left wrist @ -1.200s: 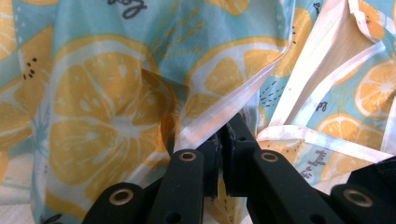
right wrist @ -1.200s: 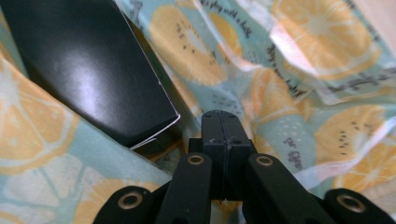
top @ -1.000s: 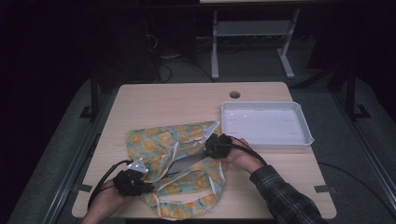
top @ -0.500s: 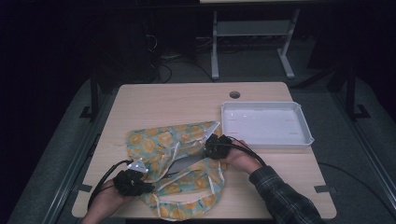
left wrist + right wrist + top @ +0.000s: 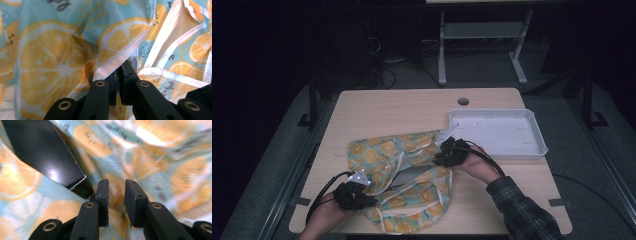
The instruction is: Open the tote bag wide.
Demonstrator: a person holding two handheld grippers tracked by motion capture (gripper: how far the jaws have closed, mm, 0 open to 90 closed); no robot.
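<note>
Lemon-print cloth (image 5: 399, 172) on counter (image 5: 412, 107), left of white tray (image 5: 497, 132) | left tool (image 5: 117, 75) pinching hem; right tool (image 5: 116, 192) just opening, nothing gripped | step: regrip | next: right needs fresh edge.

- Light wood surface (image 5: 402, 107), rounded corners, round cable hole (image 5: 463, 101) near the far edge.
- White shallow tray (image 5: 537, 131) on the right part of the surface.
- Dark grey floor (image 5: 272, 165) all around, carpet-like.
- Grey metal stand (image 5: 482, 35) with two legs and a low shelf behind the surface.
- Black cables (image 5: 387, 70) lying on the floor at the back left.
- Room very dim, background nearly black; light falls mostly on the surface.
</note>
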